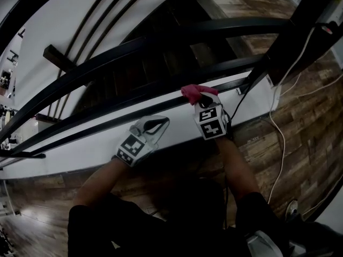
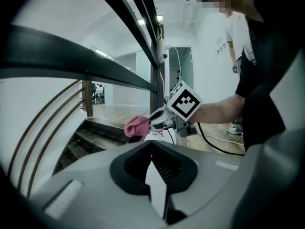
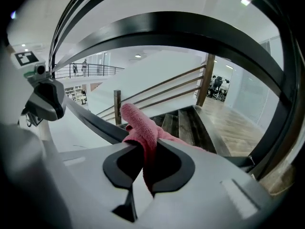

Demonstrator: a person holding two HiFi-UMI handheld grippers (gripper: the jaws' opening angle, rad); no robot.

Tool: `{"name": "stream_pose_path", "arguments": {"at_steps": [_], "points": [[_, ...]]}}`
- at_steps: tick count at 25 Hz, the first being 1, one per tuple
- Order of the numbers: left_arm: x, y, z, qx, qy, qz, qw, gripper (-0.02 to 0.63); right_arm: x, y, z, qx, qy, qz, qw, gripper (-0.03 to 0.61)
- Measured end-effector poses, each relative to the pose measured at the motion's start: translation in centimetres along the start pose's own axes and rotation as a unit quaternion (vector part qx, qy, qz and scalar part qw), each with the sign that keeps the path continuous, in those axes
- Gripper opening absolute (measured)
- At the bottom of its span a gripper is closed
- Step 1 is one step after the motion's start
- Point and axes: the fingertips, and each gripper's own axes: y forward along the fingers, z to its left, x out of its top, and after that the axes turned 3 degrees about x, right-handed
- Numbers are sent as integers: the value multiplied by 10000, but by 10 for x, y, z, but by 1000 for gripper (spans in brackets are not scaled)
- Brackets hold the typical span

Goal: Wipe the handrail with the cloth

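while the head view shows the right hand-held gripper (image 1: pixel 202 98) holding the pink cloth (image 1: pixel 194 92) against the black handrail (image 1: pixel 230 84), the left hand-held gripper (image 1: pixel 156 123) sits at its 8 o'clock. left gripper view: jaws together, empty. right gripper view: jaws clamp the cloth.

Bunched pink cloth (image 3: pixel 140 123) against a lower black handrail bar (image 3: pixel 90 120).

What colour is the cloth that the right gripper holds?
Pink. The cloth shows best in the right gripper view, where the right gripper clamps it.
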Motion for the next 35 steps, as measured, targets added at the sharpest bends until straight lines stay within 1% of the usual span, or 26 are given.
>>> {"name": "stream_pose_path", "arguments": {"at_steps": [3, 7, 11, 14, 17, 20, 25, 27, 30, 35], "points": [[-4, -14, 0, -88, 163, 10, 9998, 0, 4, 3, 14, 32, -237, 65, 9997, 37], [-16, -32, 9, -22, 316, 155, 9994, 0, 8, 8, 35, 316, -184, 58, 9993, 37], [-22, -50, 23, 109, 247, 152, 9995, 0, 18, 12, 60, 517, -268, 59, 9983, 37], [-26, -65, 29, 197, 188, 123, 9996, 0, 21, 16, 76, 547, -398, 104, 9977, 37], [-31, -76, 34, 266, 227, 139, 9993, 0, 22, 21, 88, 618, -467, 129, 9969, 37], [-37, -85, 40, 320, 248, 158, 9991, 0, 25, 26, 102, 713, -636, 199, 9952, 37], [-47, -103, 45, 208, 428, 298, 9984, 0, 31, 30, 122, 741, -826, 308, 9933, 37], [-51, -111, 48, 166, 423, 284, 9986, 0, 33, 32, 128, 703, -883, 369, 9929, 37], [-56, -124, 49, 58, 365, 235, 9990, 0, 38, 34, 139, 690, -794, 387, 9937, 37], [-60, -146, 56, -64, 197, 91, 9997, 0, 47, 35, 156, 662, -475, 296, 9962, 37]]}}
